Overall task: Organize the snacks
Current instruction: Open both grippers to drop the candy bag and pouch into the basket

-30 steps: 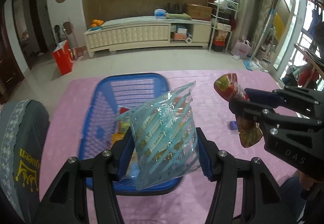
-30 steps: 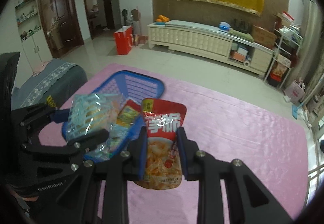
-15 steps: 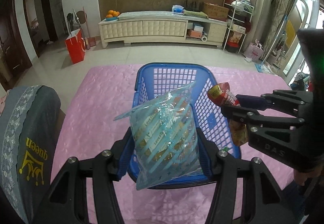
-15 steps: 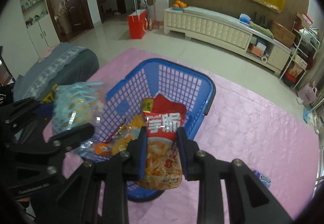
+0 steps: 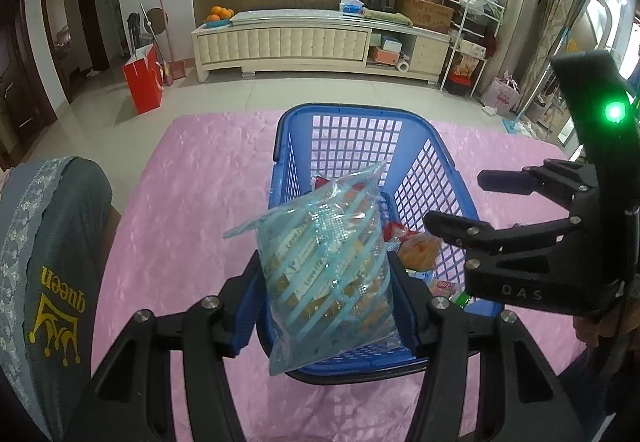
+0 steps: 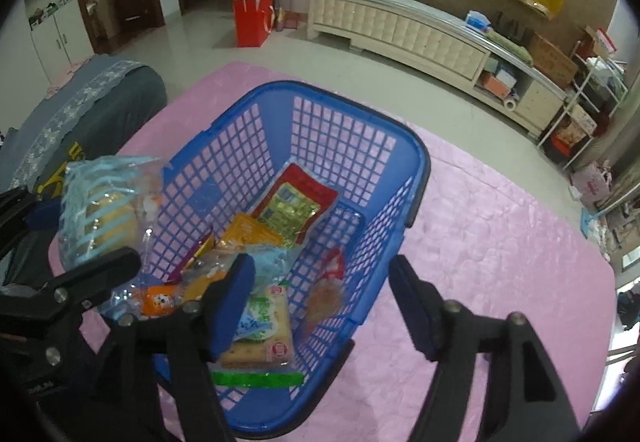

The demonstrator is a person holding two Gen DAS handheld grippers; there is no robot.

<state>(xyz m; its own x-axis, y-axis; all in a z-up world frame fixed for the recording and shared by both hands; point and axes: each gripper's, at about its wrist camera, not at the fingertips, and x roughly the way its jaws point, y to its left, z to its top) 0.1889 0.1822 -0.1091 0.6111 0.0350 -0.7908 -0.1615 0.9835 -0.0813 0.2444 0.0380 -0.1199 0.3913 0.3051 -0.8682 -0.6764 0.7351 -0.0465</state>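
Observation:
A blue plastic basket (image 6: 416,158) stands on the pink tablecloth and holds several snack packets. My left gripper (image 5: 326,284) is shut on a clear bag with light-blue stripes (image 5: 332,266), holding it over the basket's near end (image 5: 372,366). The same bag (image 6: 104,210) shows at the left of the right wrist view. My right gripper (image 6: 322,302) is open and empty above the basket. The red shrimp-snack pouch (image 6: 326,288) leans inside the basket against its right wall. The right gripper (image 5: 472,202) also shows in the left wrist view, jaws apart.
A grey cushioned chair back (image 5: 48,266) stands at the table's left edge. The pink tablecloth (image 6: 500,266) spreads to the right of the basket. A cream cabinet (image 5: 316,42) and a red bag (image 5: 144,82) stand on the floor beyond the table.
My right gripper opened and let go of the red pouch, which now lies in the basket. Both grippers moved closer over the basket. The left gripper kept hold of the striped bag.

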